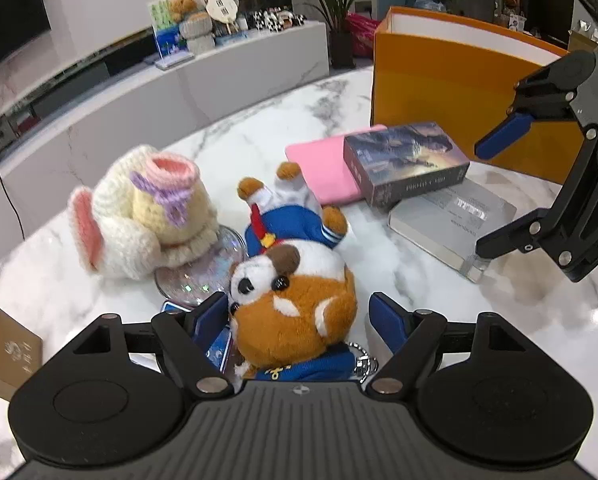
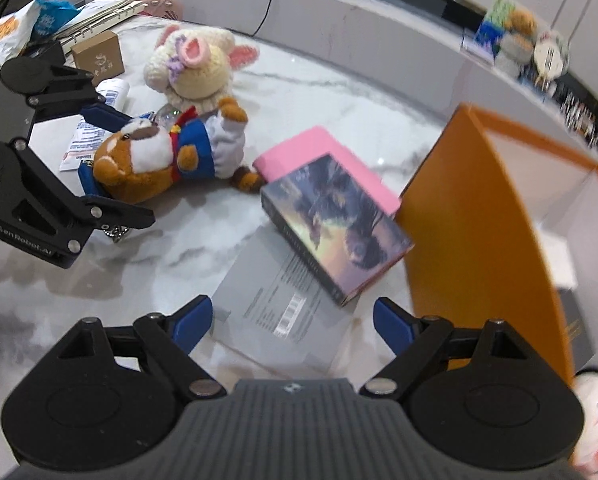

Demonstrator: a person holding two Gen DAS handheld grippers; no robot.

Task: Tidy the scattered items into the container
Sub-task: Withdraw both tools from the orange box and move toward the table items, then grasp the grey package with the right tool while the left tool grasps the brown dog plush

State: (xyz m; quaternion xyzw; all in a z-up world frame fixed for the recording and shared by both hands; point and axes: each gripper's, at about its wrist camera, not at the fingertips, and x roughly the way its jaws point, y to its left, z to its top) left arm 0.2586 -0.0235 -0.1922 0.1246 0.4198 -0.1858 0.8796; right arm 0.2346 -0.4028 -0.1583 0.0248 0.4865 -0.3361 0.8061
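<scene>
The left gripper (image 1: pixel 297 312) is tilted down over the marble table (image 1: pixel 259 136), its 2 blue pads apart on either side of the plush dog's (image 1: pixel 295 304) head; contact with the pads cannot be confirmed. The right gripper (image 2: pixel 293 320) is likewise tilted down, jaws apart and nothing between them, above the near end of a grey flat box (image 2: pixel 283 300).

The dog is laid on its back, long axis running from near to far in the left wrist view, head nearest the gripper, feet toward the pink pouch (image 1: pixel 323 168).

The orange container (image 2: pixel 479 216) is stood at the far right; its white interior is visible only in the right wrist view. The picture box (image 2: pixel 335 224) is seen resting across pouch and grey box. A knitted rabbit (image 1: pixel 147 212) is beside the dog.
</scene>
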